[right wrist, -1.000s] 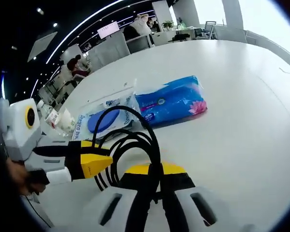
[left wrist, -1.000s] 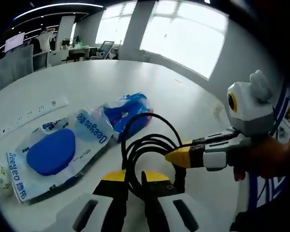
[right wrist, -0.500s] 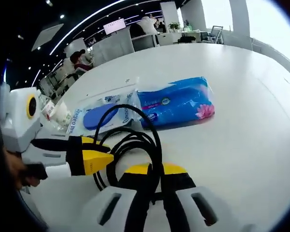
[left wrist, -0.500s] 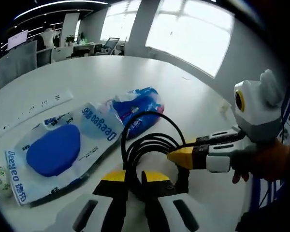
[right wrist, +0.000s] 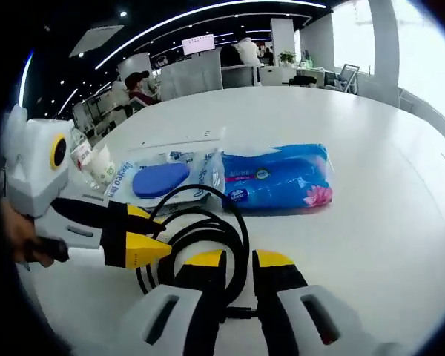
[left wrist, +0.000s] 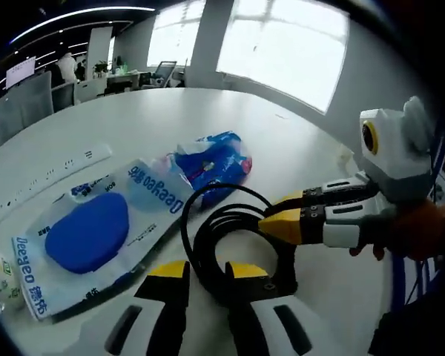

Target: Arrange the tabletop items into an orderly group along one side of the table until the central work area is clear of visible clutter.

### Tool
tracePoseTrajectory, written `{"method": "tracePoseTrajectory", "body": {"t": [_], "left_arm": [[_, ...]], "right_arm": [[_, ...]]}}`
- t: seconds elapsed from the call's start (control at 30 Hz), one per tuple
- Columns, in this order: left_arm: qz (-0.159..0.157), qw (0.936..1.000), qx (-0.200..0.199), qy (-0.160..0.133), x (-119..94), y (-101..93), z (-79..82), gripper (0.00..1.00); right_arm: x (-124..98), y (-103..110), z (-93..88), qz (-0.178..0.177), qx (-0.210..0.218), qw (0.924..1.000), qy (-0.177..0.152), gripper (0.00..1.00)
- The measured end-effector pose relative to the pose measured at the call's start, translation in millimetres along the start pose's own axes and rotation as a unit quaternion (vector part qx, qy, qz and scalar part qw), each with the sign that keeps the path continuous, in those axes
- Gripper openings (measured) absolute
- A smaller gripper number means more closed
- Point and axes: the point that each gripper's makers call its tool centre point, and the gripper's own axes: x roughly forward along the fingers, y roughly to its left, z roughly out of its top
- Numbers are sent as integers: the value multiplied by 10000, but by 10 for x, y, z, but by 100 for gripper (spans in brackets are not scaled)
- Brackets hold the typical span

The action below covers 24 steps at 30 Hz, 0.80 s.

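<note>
in the left gripper view, the left gripper (left wrist: 206, 273) rises from the bottom with its yellow-tipped jaws parted by a narrow gap; the coiled black cable (left wrist: 233, 241) lies on the white table (left wrist: 163, 119), looping across that gap and over the right-hand jaw tip. whether the jaws pinch the cable cannot be told. the right gripper (left wrist: 280, 215) reaches in from the right, held by a hand (left wrist: 409, 233), its two yellow tips stacked close together with a thin slit between them, touching the coil's far loop. beyond the coil lies a blue tissue pack (left wrist: 208, 161), and just beside it a clear pouch with a blue oval pad (left wrist: 89, 231), their ends touching. a white power strip (left wrist: 41, 178) lies further toward the table's far edge.

in the right gripper view, the right gripper (right wrist: 239, 259) shows its jaws slightly apart, with one strand of the cable (right wrist: 196, 237) running down through the gap. the left gripper (right wrist: 152, 233) enters from the left, tips nearly together at the coil's edge. the tissue pack (right wrist: 278, 178) and pouch (right wrist: 163, 178) sit side by side behind the coil, mid-table.
</note>
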Motion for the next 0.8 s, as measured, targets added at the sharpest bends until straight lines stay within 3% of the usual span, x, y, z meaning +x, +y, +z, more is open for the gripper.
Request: {"method": "tracePoseTrajectory", "body": {"t": [0.47, 0.8], "left_arm": [[111, 9994, 40, -337, -303, 38, 13, 35], [422, 9962, -9, -765, -931, 110, -73, 42]], "right_arm": [[-257, 183, 116, 324, -372, 9982, -356, 39], [-524, 303, 166, 570, -823, 9931, -613, 58]]}}
